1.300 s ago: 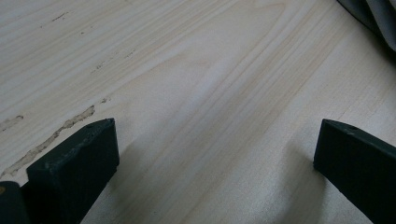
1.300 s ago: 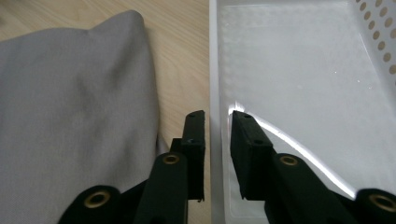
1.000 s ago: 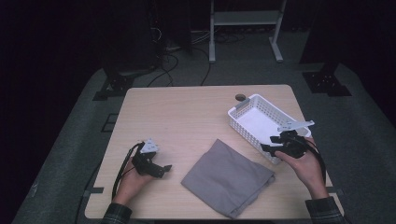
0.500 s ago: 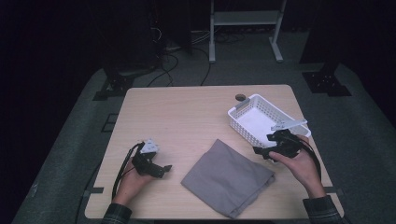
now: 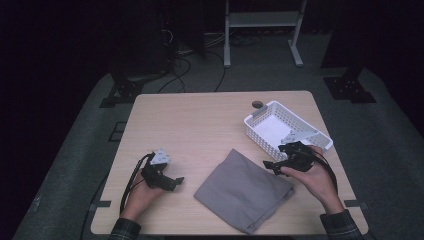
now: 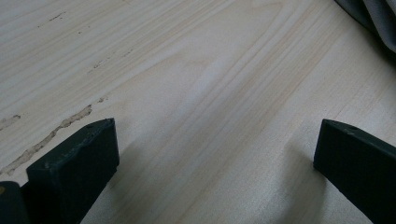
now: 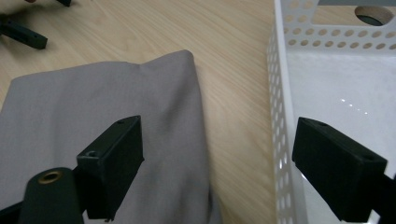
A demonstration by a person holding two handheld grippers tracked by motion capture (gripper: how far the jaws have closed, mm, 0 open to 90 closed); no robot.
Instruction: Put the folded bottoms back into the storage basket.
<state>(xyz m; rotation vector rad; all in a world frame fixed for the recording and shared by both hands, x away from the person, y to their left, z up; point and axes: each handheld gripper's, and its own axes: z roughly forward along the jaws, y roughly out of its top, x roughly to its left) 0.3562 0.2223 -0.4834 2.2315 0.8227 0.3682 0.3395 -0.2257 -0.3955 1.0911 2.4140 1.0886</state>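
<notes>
We note a grey cloth (image 5: 245, 187), folded flat, at the table's six o'clock edge; white perforated basket (image 5: 270, 125) at its one o'clock.

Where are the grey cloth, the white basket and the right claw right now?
grey cloth (image 5: 245, 187), high view, middle of the folded fabric.
white basket (image 5: 260, 136), high view, near perforated side wall.
right claw (image 7: 217, 165), right gripper view, midway between its wide-open fingertips.

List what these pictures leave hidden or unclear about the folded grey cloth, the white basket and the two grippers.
- Grey cloth: its underside and inner folds are covered by its own top layer in the high view.
- White basket: its near and right parts are cut off by the frame and the jaw in the right gripper view.
- Left gripper: too small in the high view to judge jaw contact with the table.
</notes>
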